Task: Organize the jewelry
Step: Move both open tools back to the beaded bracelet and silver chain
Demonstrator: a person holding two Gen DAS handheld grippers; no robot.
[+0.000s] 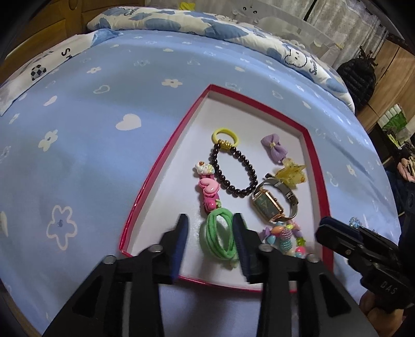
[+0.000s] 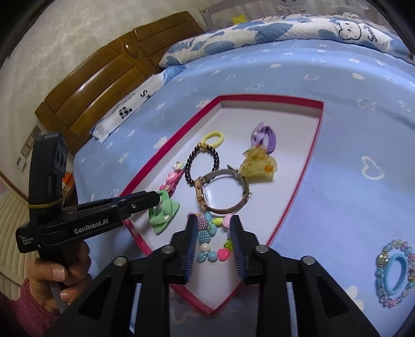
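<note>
A red-rimmed box (image 1: 160, 166) with a white floor lies on the bed and holds jewelry: a dark bead bracelet (image 1: 233, 171), a gold watch (image 1: 269, 203), a yellow claw clip (image 1: 290, 173), a purple bow (image 1: 273, 149), a pink charm clip (image 1: 208, 191). My left gripper (image 1: 210, 223) is open, its jaws either side of a green hair tie (image 1: 219, 237). My right gripper (image 2: 214, 223) is open over a colourful bead bracelet (image 2: 211, 241) lying in the box (image 2: 306, 166). The green tie (image 2: 162, 212) also shows in the right wrist view.
A blue hair tie with a clear bead bracelet (image 2: 395, 272) lies on the blue sheet (image 2: 350, 181) right of the box. A rolled quilt (image 1: 207, 23) lines the far side. A wooden headboard (image 2: 103, 75) stands at the left.
</note>
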